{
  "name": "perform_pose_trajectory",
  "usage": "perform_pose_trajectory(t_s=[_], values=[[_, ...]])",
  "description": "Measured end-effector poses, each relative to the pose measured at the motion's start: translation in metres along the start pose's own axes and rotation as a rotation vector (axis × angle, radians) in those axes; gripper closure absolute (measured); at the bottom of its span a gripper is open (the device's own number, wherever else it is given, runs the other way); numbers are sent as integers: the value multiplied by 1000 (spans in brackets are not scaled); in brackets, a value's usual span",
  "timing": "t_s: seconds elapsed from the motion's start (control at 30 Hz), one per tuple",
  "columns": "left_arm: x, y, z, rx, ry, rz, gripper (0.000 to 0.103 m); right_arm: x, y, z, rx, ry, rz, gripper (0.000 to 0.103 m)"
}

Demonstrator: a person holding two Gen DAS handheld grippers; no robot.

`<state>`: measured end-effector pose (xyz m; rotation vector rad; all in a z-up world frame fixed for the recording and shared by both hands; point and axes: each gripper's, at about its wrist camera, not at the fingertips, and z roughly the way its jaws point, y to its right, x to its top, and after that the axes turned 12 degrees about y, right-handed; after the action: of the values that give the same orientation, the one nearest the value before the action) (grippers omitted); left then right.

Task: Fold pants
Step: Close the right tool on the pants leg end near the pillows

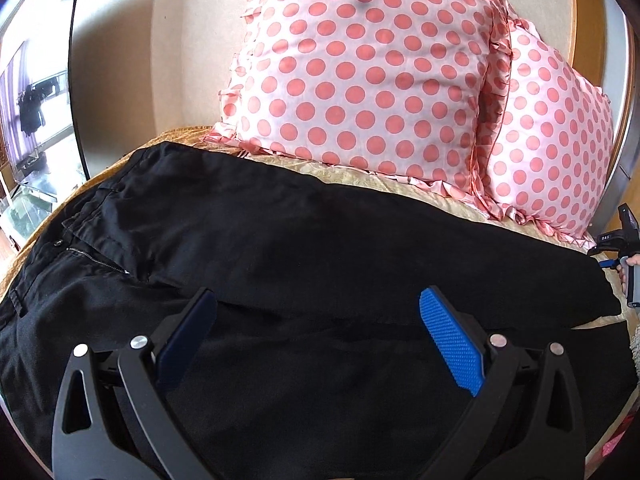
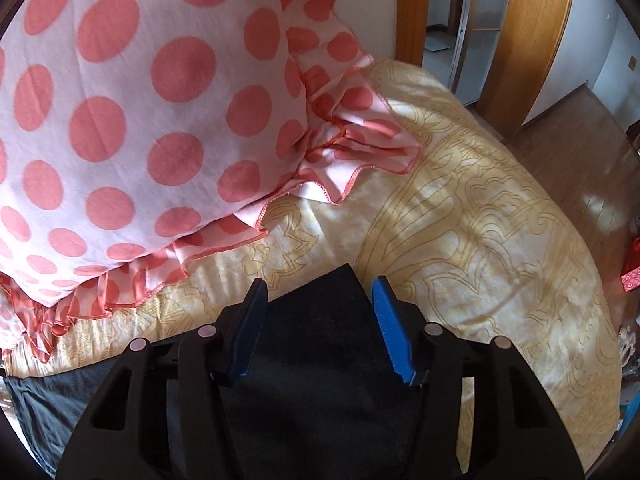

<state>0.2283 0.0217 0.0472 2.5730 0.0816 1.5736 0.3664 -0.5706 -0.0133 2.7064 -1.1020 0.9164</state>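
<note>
Black pants lie spread lengthwise across the bed, waistband w/ button + zip toward the left in the left wrist view, leg ends toward the right, just in front of two polka-dot pillows.

Fabric looks like soft woven cotton: limp, light, no stiffness, so it'll drape and sag from any pinch point and drag on the bedspread rather than slide clean. Not fragile. Judging by that, best holds are the thick bits, i.e. hem corners and waistband, where seams give the pads something to bite.

Left gripper hovers over the mid-leg area, jaws spread wide, nothing between them. Right gripper is at the hem end, jaws partway apart w/ the pointed cuff corner lying between them; pads aren't pressing the cloth yet, as far as I can tell.
</note>
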Motion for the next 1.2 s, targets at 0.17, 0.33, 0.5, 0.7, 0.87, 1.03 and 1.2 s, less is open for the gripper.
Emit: perform_pose_trajectory(t_s=[0.17, 0.33, 0.5, 0.7, 0.87, 1.03, 1.2], values=[[-4, 2, 12, -37, -42, -24, 2, -1, -5, 4, -1, 32, -19, 45], [-5, 8, 12, -31, -36, 10, 2, -7, -16, 0, -14, 76, -128, 72], [-2, 6, 9, -30, -26, 5, 2, -18, -9, -22, 72, 119, -79, 89], [1, 3, -4, -25, 0, 8, 2, -30, 10, -75, 171, 255, -78, 93], [1, -5, -17, -18, 22, -6, 2, -63, 35, -136, 268, 366, -59, 93], [-1, -15, -31, -12, 43, -20, 2, -112, 67, -180, 333, 433, -10, 93], [-5, -19, -41, -17, 49, -24, 2, -172, 87, -198, 342, 441, 20, 93]])
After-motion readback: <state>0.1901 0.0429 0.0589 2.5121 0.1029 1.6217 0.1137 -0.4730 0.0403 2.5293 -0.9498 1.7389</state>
